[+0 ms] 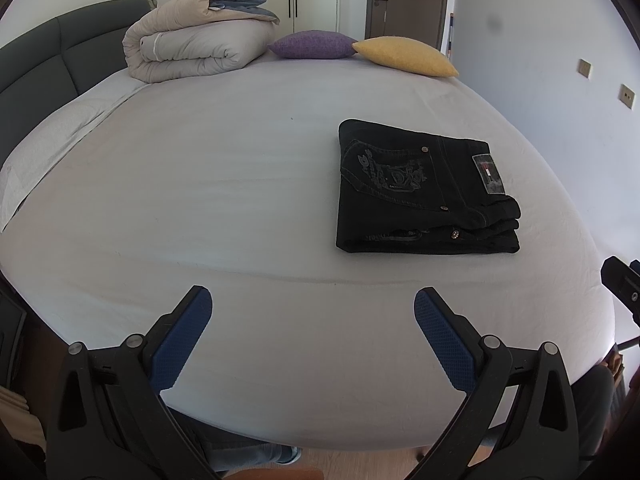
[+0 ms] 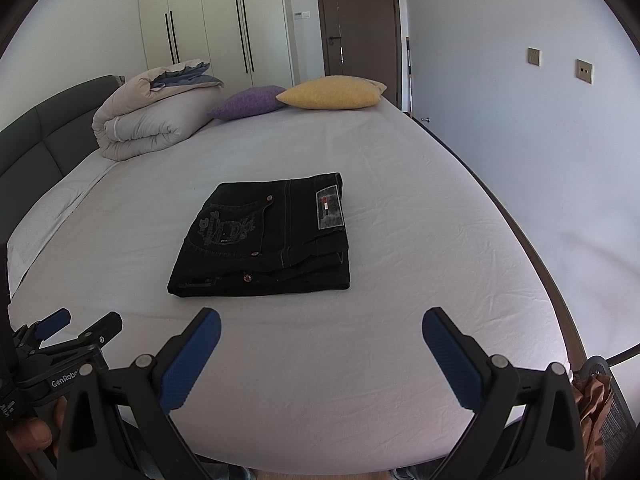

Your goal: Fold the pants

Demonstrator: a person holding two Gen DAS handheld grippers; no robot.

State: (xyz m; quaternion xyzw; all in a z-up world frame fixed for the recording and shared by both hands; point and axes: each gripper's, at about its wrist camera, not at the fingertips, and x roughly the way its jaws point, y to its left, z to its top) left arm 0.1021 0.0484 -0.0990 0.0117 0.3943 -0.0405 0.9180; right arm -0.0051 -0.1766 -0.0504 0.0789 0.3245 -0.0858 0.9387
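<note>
Black jeans [image 1: 420, 192] lie folded into a compact rectangle on the white bed sheet [image 1: 240, 200], back pocket and waistband label facing up. They also show in the right wrist view [image 2: 268, 236]. My left gripper [image 1: 313, 308] is open and empty, held over the near edge of the bed, left of and nearer than the jeans. My right gripper [image 2: 321, 326] is open and empty, just in front of the jeans' near edge. The left gripper also shows at the lower left of the right wrist view [image 2: 82, 326], open.
A rolled beige duvet [image 1: 192, 40] lies at the far left by the dark headboard [image 1: 40, 60]. A purple cushion [image 1: 312, 44] and a yellow cushion [image 1: 404, 56] lie at the far edge. A wall [image 2: 540, 120] runs along the bed's right side.
</note>
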